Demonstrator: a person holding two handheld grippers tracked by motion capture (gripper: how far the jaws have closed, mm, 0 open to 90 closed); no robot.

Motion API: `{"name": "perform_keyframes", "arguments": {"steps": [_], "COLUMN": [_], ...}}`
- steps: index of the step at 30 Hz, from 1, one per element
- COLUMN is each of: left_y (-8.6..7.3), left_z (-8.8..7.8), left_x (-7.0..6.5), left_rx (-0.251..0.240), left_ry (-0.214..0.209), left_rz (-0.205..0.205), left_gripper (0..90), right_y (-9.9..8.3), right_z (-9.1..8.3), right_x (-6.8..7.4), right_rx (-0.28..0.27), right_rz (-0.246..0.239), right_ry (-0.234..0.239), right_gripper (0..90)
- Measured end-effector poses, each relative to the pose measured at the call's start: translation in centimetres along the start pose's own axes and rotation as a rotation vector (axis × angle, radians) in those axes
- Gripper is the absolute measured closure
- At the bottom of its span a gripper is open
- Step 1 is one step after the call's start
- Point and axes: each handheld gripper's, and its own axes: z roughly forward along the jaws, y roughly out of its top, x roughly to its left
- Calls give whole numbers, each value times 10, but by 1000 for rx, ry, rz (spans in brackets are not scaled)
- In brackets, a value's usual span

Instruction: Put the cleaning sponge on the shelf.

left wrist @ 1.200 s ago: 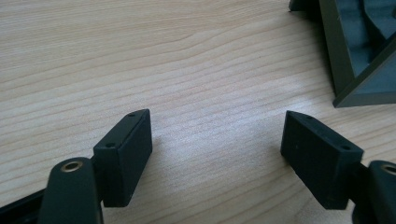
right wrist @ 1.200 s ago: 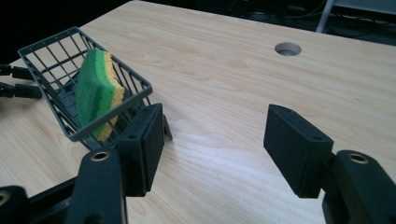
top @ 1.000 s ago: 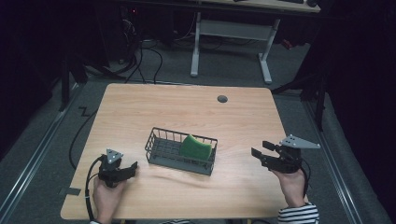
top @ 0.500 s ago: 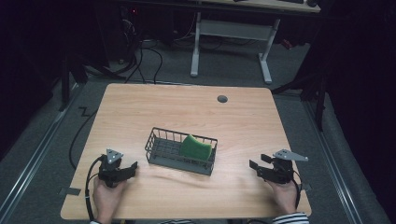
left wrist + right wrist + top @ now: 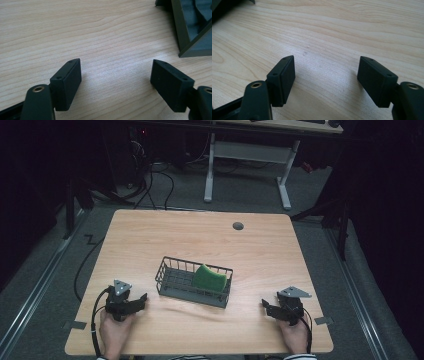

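Table (image 5: 150, 240): light wood top, carrying everything listed; a small grey round cap (image 5: 238, 226) is sitting near its far edge, right of centre.

Basket (image 5: 172, 287): dark wire, oblong, resting flat a little nearer the front edge than the middle of the table, between the two grippers and well apart from both. In the left gripper view a corner of it is showing at the upper right (image 5: 190, 27).

Sponge (image 5: 210, 278): green, leaning tilted inside the right half of the basket, its top edge rising slightly above the rim.

Left gripper (image 5: 142, 300): lying low at the front left corner of the table, held in a hand, jaws pointing toward the basket. Its jaws are standing wide apart with bare wood between them; nothing is being gripped.

Right gripper (image 5: 266, 306): sitting low near the front right corner, held in a hand, jaws pointing left toward the basket. Its jaws have just been opening and are standing wide, with bare wood between them (image 5: 325, 82); nothing is being gripped.
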Motion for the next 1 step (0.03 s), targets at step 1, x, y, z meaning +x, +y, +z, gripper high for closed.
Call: {"name": "perform_keyframes", "arguments": {"steps": [1], "left_y": [0], "left_z": [0], "left_x": [0], "left_rx": [0], "left_ry": [-1], "left_rz": [-1], "left_gripper": [253], "right_y": [0], "right_z": [0], "right_x": [1], "right_rx": [1], "right_rz": [5], "right_ry": [-6], "right_gripper": [290]}}
